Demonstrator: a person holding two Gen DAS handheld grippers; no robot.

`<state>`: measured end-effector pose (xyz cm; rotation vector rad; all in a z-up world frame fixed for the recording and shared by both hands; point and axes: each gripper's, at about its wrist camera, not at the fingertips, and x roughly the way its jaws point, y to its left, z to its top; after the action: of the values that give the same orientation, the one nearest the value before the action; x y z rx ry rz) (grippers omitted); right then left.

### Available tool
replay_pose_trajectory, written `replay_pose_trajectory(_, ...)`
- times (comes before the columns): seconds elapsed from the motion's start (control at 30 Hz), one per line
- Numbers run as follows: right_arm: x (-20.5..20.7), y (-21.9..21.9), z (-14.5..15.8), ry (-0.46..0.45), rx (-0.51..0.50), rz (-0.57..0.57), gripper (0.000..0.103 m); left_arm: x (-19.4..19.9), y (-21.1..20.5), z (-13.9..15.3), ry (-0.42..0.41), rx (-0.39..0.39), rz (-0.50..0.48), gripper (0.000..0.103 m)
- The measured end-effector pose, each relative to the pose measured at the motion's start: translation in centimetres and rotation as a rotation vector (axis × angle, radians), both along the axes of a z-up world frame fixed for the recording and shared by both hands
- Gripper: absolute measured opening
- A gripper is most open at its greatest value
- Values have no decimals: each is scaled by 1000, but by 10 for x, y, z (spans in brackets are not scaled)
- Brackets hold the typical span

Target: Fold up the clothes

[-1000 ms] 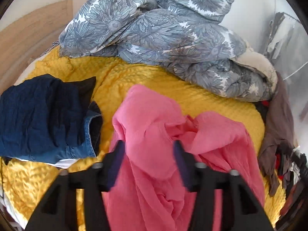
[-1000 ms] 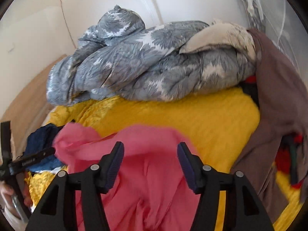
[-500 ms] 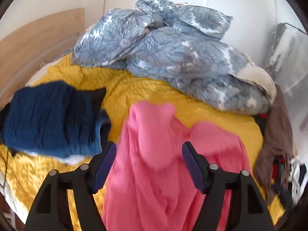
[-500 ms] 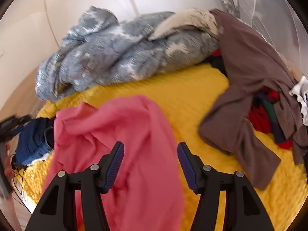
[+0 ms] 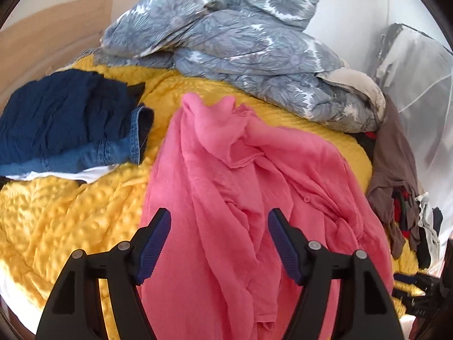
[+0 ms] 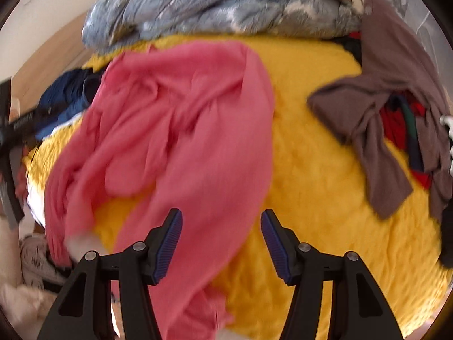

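Observation:
A crumpled pink shirt (image 5: 240,192) lies spread over the yellow bedspread (image 5: 56,221), running from the bed's middle down to its near edge. My left gripper (image 5: 219,243) hovers open just above the shirt's lower part, nothing between its blue pads (image 5: 154,243). In the right wrist view the same pink shirt (image 6: 175,130) lies left of centre, its lower end hanging over the bed edge. My right gripper (image 6: 220,243) is open above the shirt's right border and the yellow bedspread (image 6: 325,198), holding nothing.
A pile of folded dark blue and denim clothes (image 5: 65,124) sits at the left. A grey floral duvet (image 5: 232,42) is heaped at the back. A brown garment (image 6: 382,107) and mixed red and dark clothes (image 6: 402,121) lie at the right. The wooden headboard (image 5: 42,34) stands behind.
The pink shirt has dropped from a bunched, lifted state to lying spread on the bed. Both grippers pulled back and up; the right view swung right and downward.

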<state>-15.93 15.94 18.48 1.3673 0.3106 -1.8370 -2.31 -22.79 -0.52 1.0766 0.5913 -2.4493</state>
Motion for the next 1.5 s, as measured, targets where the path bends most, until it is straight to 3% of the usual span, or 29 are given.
replay_pose_trajectory(0.1, 11, 13, -8, -61, -17, 27, 60, 1, 3, 1, 7, 9, -10, 74)
replay_pose_trajectory(0.27, 20, 14, -10, -85, -46, 49, 57, 1, 1, -1, 15, 50, -12, 74)
replay_pose_trajectory(0.3, 21, 15, -10, -90, -52, 53, 49, 1, 1, -1, 16, 58, -13, 74)
replay_pose_trajectory(0.33, 23, 15, -10, -95, -57, 58, 17, 1, 2, -1, 19, 61, -13, 74)
replay_pose_trajectory(0.37, 25, 15, -11, -99, -63, 62, 1, 1, 2, 0, 21, 63, -14, 74)
replay_pose_trajectory(0.53, 2, 45, 4, -8, -113, -146, 1, 5, 4, 4, 36, 39, -3, 74)
replay_pose_trajectory(0.83, -33, 109, 28, 187, -151, -545, 1, 15, -12, 3, 46, 83, 33, 74)
replay_pose_trajectory(1.07, -60, 159, 46, 340, -179, -855, 5, 23, -15, 5, 54, 75, 37, 74)
replay_pose_trajectory(1.1, -59, 157, 47, 351, -172, -847, 7, 24, -16, 5, 54, 72, 38, 74)
replay_pose_trajectory(1.13, -55, 149, 48, 358, -164, -809, 19, 26, -17, 5, 53, 69, 40, 74)
replay_pose_trajectory(1.17, -49, 139, 49, 381, -142, -763, 44, 28, -18, 5, 53, 66, 42, 74)
replay_pose_trajectory(1.23, -34, 119, 54, 455, -91, -683, 68, 33, -22, 5, 55, 73, 49, 74)
replay_pose_trajectory(1.3, -17, 108, 66, 578, -78, -675, 69, 37, -24, 5, 61, 81, 55, 74)
replay_pose_trajectory(1.37, -8, 108, 76, 627, -112, -696, 69, 42, -26, 6, 68, 82, 57, 74)
replay_pose_trajectory(1.43, -5, 110, 77, 538, -270, -635, 69, 44, -23, 6, 64, 71, 43, 74)
replay_pose_trajectory(1.5, -6, 94, 65, 296, -426, -484, 69, 44, -17, 5, 51, 61, 9, 74)
